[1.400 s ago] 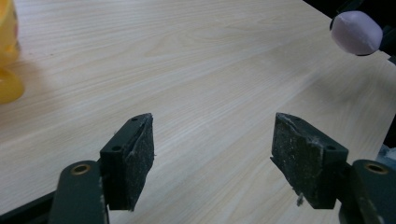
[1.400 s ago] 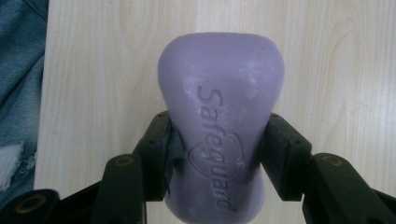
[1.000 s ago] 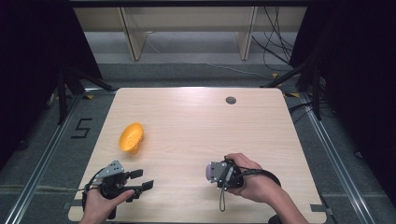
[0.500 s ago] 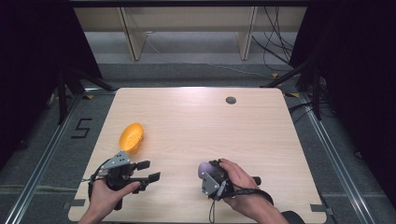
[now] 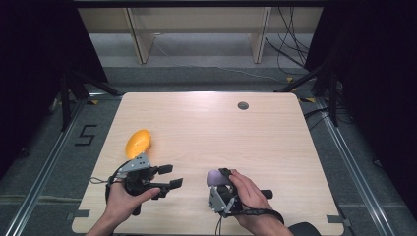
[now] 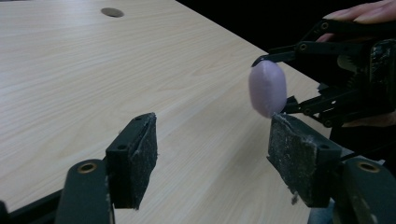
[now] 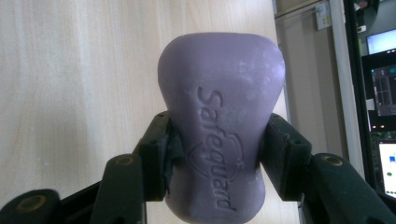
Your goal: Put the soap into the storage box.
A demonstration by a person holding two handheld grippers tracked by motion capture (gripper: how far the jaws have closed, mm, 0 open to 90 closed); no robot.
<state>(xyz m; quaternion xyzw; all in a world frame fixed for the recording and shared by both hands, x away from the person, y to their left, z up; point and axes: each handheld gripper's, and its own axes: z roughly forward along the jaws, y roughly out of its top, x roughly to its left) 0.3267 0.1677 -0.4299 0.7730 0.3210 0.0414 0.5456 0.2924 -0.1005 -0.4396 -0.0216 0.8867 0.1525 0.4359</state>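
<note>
Now the right gripper (image 5: 215,181) clamps the purple soap bar (image 7: 219,126) near the table's (image 5: 275,147) six o'clock edge; the left gripper (image 5: 169,177), jaws just narrowing on nothing, probably lines up for a handover.

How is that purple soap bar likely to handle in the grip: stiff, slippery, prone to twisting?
The purple soap bar looks stiff: its embossed lettering stays crisp under the right gripper. Its smooth, waxy faces and waisted sides suggest it may slip lengthwise. Clamped at the narrow middle with both rounded ends free, it could pivot if bumped.
</note>
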